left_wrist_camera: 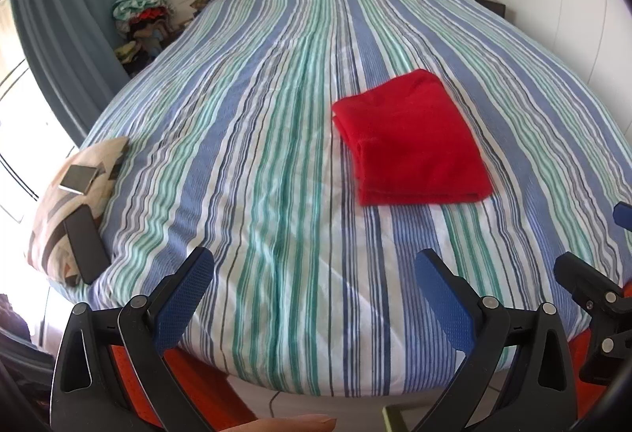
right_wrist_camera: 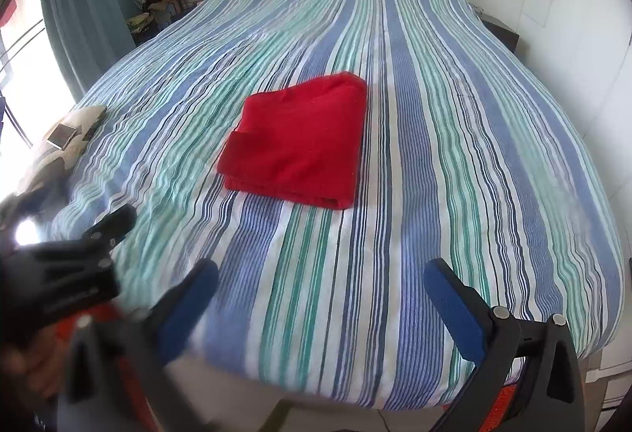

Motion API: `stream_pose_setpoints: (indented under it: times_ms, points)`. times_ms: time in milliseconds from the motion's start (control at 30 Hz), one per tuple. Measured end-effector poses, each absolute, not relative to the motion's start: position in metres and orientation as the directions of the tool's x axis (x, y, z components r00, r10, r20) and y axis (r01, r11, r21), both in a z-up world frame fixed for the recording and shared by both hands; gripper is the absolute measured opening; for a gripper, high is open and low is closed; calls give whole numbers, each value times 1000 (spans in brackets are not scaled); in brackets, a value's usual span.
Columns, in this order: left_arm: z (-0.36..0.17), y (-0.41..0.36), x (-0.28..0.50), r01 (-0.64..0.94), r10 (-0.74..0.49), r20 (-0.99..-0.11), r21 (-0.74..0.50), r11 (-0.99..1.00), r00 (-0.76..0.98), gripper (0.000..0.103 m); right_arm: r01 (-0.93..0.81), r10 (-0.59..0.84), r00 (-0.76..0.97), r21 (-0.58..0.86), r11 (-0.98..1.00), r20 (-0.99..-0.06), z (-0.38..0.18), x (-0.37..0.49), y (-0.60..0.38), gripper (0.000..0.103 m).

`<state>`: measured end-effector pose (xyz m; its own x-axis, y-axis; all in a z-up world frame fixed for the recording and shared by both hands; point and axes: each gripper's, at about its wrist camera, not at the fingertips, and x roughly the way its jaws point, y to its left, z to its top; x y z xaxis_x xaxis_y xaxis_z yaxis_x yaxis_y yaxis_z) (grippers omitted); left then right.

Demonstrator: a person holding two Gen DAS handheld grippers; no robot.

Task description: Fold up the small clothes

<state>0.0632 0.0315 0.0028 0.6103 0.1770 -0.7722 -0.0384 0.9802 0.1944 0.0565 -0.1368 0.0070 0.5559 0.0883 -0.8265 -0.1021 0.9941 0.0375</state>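
I see a folded red fabric garment [left_wrist_camera: 410, 139] lying flat on the blue-and-green striped bed cover [left_wrist_camera: 256, 175]. My left gripper [left_wrist_camera: 316, 297] and right gripper [right_wrist_camera: 322, 303] hover near, jaws spread wide, empty.

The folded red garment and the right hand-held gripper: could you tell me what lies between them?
Only bare striped bedspread lies between the right hand-held gripper and the folded red garment, as the right wrist view shows.

Black tongs [left_wrist_camera: 312, 278] — blue dimpled pads [left_wrist_camera: 183, 297], silver rivets, orange bodies.
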Motion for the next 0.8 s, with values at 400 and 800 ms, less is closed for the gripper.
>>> stream_pose_setpoints:
  times_ms: [400, 800]
  points:
    - [9, 31, 61, -25, 144, -782, 162, 986, 606, 102, -112, 65, 560, 2, 994, -826, 17, 53, -132, 102]
    - [11, 29, 60, -22, 139, -781, 158, 987, 609, 102, -103, 36, 561, -27, 994, -827, 19, 52, -132, 102]
